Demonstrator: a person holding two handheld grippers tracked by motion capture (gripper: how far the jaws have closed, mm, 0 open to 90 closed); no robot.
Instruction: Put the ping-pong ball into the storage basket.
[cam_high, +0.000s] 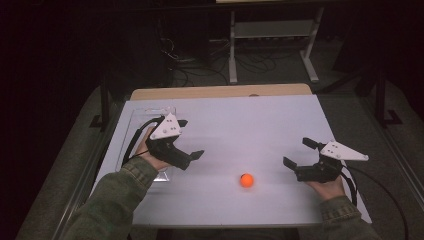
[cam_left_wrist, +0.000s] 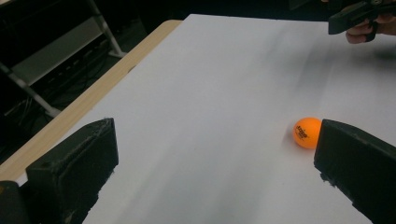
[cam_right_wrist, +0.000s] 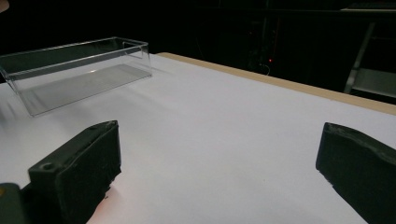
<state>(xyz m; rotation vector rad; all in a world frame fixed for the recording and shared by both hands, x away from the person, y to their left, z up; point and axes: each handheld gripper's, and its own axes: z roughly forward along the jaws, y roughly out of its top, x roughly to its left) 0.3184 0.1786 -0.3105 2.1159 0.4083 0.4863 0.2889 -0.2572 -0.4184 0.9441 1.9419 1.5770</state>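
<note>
Ball loose on the table, both grippers wide and empty.

High view: orange ball (cam_high: 246, 180) lies on the white table (cam_high: 240, 120) between left gripper (cam_high: 191, 140) and right gripper (cam_high: 298, 153), nearer the right; neither touches it. A clear box (cam_high: 131, 129) sits under the left hand, likely the ball's destination.
Left gripper view: jaws wide apart, ball (cam_left_wrist: 307, 132) just beside the right-hand jaw; dark print on it, too small to read.
Right gripper view: jaws wide apart, nothing between; box (cam_right_wrist: 74, 70) stands empty beyond.
</note>
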